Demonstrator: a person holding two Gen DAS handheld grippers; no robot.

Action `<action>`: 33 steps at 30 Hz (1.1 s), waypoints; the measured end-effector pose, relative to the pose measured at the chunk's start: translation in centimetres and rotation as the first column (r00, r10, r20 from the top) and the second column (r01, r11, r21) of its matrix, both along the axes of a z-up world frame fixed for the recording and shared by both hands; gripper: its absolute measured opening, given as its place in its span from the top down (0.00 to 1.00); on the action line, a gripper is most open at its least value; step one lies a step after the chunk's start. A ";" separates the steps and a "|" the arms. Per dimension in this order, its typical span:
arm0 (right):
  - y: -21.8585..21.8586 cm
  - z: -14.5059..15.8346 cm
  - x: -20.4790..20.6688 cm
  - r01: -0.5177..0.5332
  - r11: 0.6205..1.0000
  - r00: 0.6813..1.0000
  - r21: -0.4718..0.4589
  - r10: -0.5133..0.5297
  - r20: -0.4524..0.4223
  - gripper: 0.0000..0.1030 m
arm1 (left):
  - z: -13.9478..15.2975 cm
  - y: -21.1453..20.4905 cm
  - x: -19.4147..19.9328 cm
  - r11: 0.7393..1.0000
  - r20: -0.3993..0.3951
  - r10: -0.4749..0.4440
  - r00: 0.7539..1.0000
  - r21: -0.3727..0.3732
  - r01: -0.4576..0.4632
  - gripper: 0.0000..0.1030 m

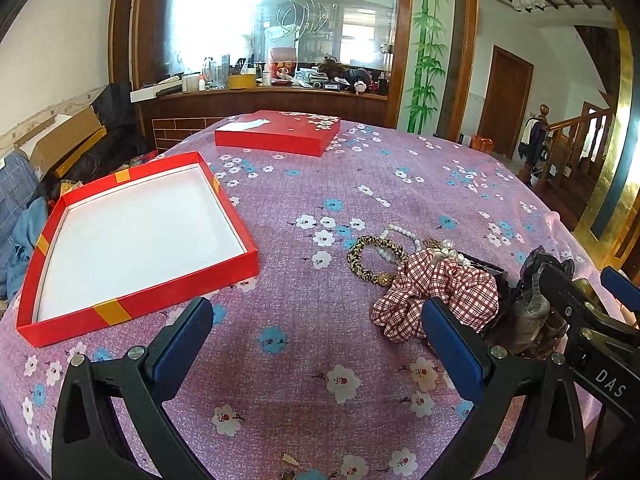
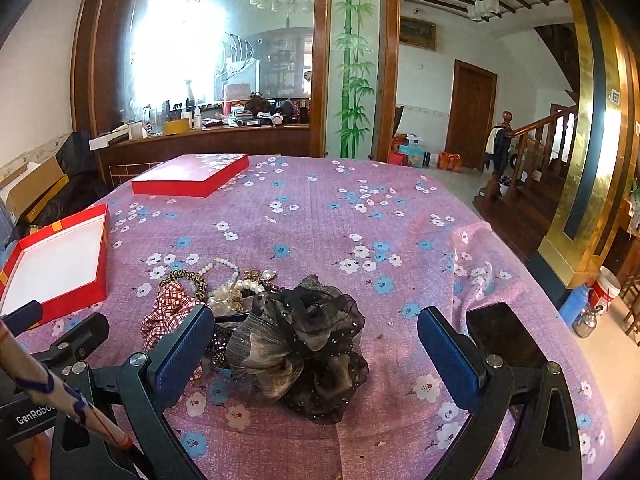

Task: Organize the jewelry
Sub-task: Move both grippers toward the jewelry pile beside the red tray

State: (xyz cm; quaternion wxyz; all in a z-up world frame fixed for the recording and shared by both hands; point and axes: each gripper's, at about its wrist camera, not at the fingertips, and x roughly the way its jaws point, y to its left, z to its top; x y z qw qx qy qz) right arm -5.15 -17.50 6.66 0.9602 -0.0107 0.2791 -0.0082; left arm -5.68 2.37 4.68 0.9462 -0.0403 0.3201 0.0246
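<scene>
Left wrist view. Bench (image 1: 360, 184): round, under a purple cloth printed with white and blue flowers. Left gripper (image 1: 316, 320): jaws wide apart, nothing between them, above bare cloth. Open box (image 1: 136, 236): red walls with gold bands, white floor, nothing in it; lies left of the gripper. Lid (image 1: 276, 132): red, flat on the far side of the bench, well apart from the box. Jewelry heap, right of centre: leopard band (image 1: 370, 256), pearl string (image 1: 400, 234) and checked scrunchie (image 1: 436, 296), all touching or overlapping. The scrunchie lies just behind the right finger. Right gripper at the right edge, beside a dark scrunchie (image 1: 532, 304).

Right wrist view. Right gripper (image 2: 316, 340): jaws spread, not clamped on anything. Dark scrunchie (image 2: 304, 344): sheer black and grey fabric with small studs, lies on the cloth between the fingers, closer to the left one. Checked scrunchie (image 2: 168, 312), pearl string (image 2: 224, 268) and leopard band (image 2: 184, 278) crowd just behind it to the left. Box (image 2: 60, 264) at the left edge; lid (image 2: 192, 176) further back. Dark flat object (image 2: 504, 336), unidentifiable, beyond the right finger.
</scene>
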 end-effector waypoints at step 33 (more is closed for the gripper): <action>-7.5 2.4 -1.5 -0.131 0.916 0.990 0.379 0.140 0.005 0.00 | -0.1 0.0 1.7 0.982 -0.195 -0.177 0.965 -0.099 0.160 0.00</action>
